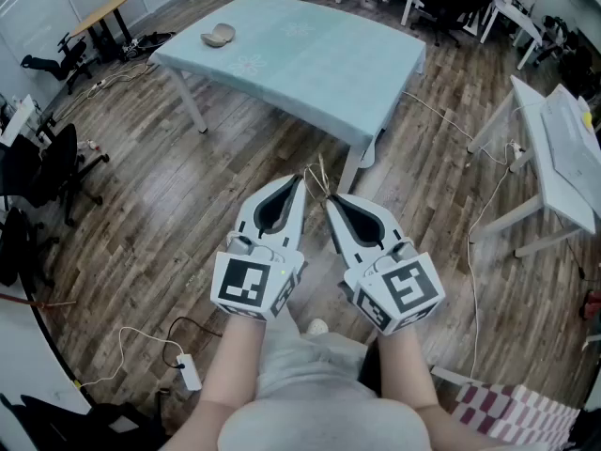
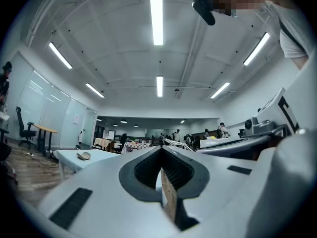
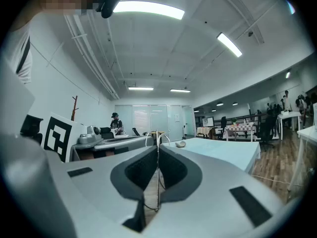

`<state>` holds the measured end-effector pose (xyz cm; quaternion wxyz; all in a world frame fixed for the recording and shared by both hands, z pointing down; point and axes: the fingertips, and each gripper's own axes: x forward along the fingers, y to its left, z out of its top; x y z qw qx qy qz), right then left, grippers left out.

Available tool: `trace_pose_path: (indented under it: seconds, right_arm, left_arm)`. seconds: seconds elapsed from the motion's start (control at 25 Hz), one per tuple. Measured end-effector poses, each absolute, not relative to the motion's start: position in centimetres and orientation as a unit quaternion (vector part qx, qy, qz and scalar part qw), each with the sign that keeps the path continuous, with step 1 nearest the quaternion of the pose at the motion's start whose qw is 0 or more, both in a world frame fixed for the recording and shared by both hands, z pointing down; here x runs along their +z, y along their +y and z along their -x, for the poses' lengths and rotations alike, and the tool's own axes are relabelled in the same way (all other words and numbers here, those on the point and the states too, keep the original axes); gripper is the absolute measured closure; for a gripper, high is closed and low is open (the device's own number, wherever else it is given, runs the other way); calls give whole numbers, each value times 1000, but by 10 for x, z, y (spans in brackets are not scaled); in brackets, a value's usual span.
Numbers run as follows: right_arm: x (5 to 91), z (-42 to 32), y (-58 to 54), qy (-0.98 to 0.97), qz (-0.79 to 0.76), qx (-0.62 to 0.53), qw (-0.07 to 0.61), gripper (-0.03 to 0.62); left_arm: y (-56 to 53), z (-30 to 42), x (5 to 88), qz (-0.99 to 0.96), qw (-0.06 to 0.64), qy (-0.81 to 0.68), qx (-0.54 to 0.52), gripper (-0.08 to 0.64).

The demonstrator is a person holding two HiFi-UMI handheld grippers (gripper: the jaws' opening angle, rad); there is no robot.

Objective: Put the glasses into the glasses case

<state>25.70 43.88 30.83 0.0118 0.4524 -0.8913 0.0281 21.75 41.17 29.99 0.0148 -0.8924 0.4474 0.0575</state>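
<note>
Thin gold wire glasses (image 1: 318, 178) hang in the air between my two gripper tips, above the wooden floor. My right gripper (image 1: 330, 199) is shut on them: a wire of the glasses (image 3: 157, 175) runs down between its closed jaws, and the rims (image 3: 157, 136) stick up past the tip. My left gripper (image 1: 300, 180) is shut too, its tip right beside the glasses (image 2: 173, 143); I cannot tell whether it grips them. The beige glasses case (image 1: 219, 35) lies open on the far left corner of the light blue table (image 1: 319, 64), well ahead of both grippers.
The table stands on white legs over a wooden floor (image 1: 169, 205). A white desk (image 1: 563, 158) is at the right, office chairs (image 1: 47, 172) at the left. Cables and a power strip (image 1: 189, 371) lie on the floor near my feet.
</note>
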Motion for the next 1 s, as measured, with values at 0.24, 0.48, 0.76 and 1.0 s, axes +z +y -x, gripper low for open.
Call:
trace_pose_path:
  seconds: [0.24, 0.48, 0.76, 1.0]
  right_arm:
    - [304, -271, 448, -884, -466, 12, 23, 578]
    - [305, -279, 442, -879, -476, 13, 22, 578]
    - [304, -270, 429, -880, -474, 0, 34, 578]
    - [306, -258, 410, -882, -471, -1, 35, 578]
  left_arm:
    - [423, -229, 294, 896, 30, 440, 49, 551]
    - [421, -234, 291, 898, 36, 435, 50, 551]
    - [408, -219, 292, 892, 31, 448, 50, 551]
    - [391, -205, 297, 888, 23, 457, 48, 551]
